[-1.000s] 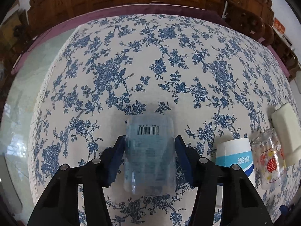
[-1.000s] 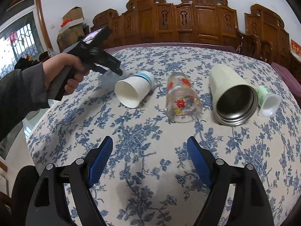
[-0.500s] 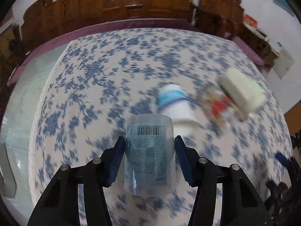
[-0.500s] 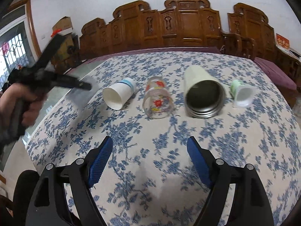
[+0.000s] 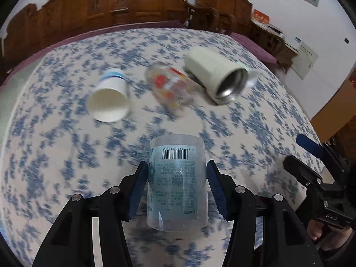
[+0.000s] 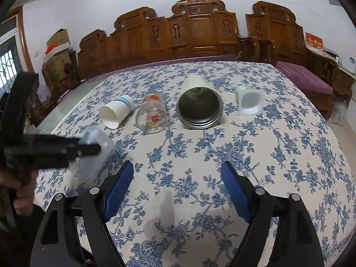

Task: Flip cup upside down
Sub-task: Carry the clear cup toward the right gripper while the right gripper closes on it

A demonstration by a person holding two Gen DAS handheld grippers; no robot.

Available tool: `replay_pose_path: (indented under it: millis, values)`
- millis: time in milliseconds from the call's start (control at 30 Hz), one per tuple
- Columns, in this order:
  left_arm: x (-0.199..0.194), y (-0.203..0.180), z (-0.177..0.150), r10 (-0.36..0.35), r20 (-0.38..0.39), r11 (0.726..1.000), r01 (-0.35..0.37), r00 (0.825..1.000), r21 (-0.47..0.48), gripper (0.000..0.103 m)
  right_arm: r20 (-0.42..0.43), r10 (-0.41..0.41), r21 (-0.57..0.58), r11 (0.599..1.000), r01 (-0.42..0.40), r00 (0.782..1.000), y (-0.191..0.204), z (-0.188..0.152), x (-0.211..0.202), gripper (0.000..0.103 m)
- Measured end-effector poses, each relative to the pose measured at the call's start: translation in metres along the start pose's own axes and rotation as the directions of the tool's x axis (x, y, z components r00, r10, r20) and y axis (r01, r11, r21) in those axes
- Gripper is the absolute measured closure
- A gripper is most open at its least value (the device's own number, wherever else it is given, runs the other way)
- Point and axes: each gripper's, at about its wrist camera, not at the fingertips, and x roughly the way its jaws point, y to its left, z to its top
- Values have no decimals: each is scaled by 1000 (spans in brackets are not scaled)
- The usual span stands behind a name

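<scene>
While the bench (image 6: pixel 278 138) under its blue-flowered cloth carries four vessels lying on their sides in a row across its far half, the task's thing is off the surface, near the left edge. From left to right the row runs: a white paper cup (image 6: pixel 115 112), a printed glass (image 6: pixel 152 116), a steel-lined tumbler (image 6: pixel 199 106) and a small green-and-white pot (image 6: pixel 249 100).

The left hand-held gripper (image 5: pixel 176 187) is clenched on the clear plastic cup (image 5: pixel 176 182), its blue pads pressing the cup's two sides. In the left wrist view the cup's long axis runs straight ahead between the fingers, barcode end farthest out; which end is the mouth cannot be told. In the right wrist view the cup (image 6: pixel 95 153) looks tilted, above the cloth.

The right hand-held gripper (image 6: pixel 176 191) hangs released over bare cloth, holding nothing, well apart from the cup. The left hand is therefore the one placed to turn it, probably by a wrist roll before setting it down.
</scene>
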Motion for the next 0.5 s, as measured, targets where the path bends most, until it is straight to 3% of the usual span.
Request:
replay_pose_path:
  millis: [367, 500]
  values:
    - [24, -9, -11, -27, -28, 1000, 27, 999, 0, 50, -36, -25, 12, 1000, 26, 999, -10, -5, 8, 20]
    - [5, -2, -11, -21, 19, 1000, 22, 1000, -14, 39, -35, -29, 4, 1000, 29, 999, -4, -2, 7, 20]
